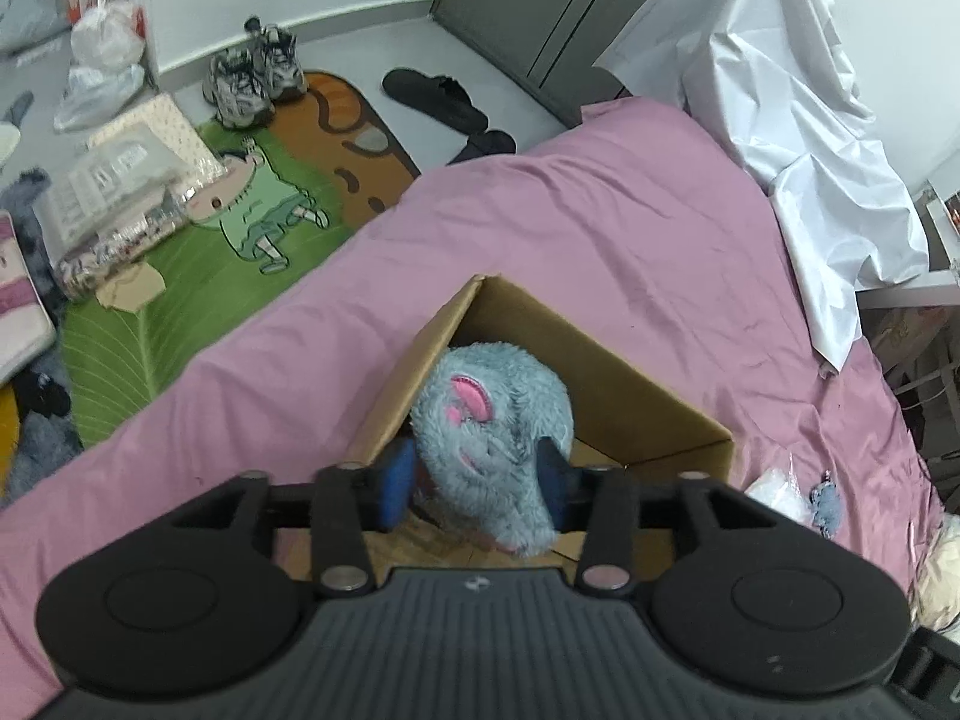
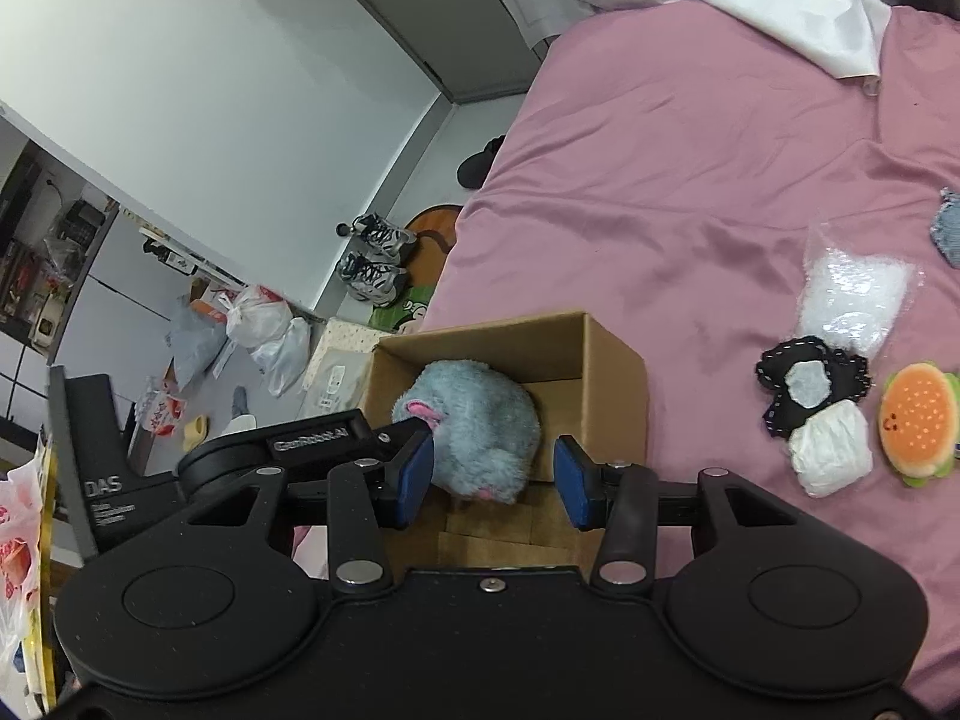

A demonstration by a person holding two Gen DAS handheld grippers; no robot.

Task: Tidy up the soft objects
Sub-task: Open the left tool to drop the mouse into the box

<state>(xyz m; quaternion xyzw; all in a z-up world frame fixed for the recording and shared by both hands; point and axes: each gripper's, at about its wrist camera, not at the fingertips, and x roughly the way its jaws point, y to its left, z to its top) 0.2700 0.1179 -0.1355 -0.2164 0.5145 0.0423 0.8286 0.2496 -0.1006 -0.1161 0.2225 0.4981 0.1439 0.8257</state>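
Observation:
A fluffy blue-grey plush with pink ears lies inside an open cardboard box on the pink bed. My left gripper is over the box's near edge with its blue pads on either side of the plush. The fur brushes them, but they do not squeeze it. In the right wrist view the same plush sits in the box. My right gripper is open around it, with a gap at the right pad. One left-gripper finger reaches in from the left.
On the pink sheet to the right lie a burger plush, a black-and-white plush, a white soft bundle and a clear bag of white filling. A white sheet drapes the far corner. Shoes and bags litter the floor.

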